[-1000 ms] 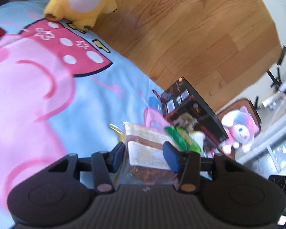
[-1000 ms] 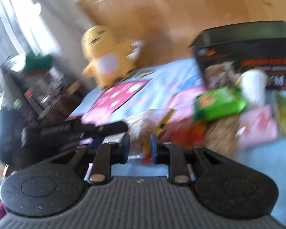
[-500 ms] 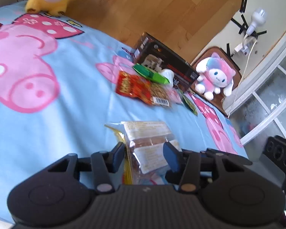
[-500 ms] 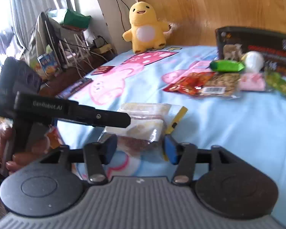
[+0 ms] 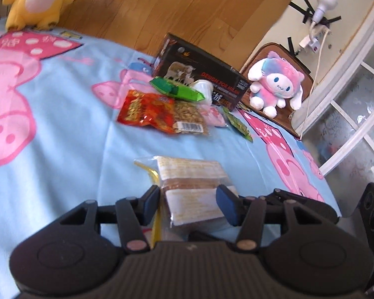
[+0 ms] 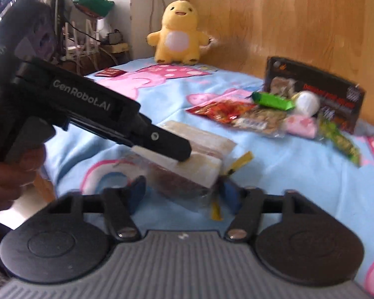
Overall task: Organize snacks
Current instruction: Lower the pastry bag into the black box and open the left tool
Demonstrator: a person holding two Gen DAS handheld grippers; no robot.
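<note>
The left gripper (image 5: 190, 203) straddles the clear bag of sandwich wafers (image 5: 194, 186) at lower centre, its jaws having just opened further, pads no longer pressing. The right gripper (image 6: 183, 194) stands apart around the same bag (image 6: 187, 159), which rests on the blue sheet (image 5: 62, 114). Upper centre lie more snack packets (image 5: 159, 112) before a black box (image 5: 199, 74).

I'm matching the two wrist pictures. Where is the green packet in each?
Left wrist: green packet above centre, resting on the red bag, in front of the black box.
Right wrist: green packet right of centre, upper half.
Shared landmark: the black box just behind it.
</note>
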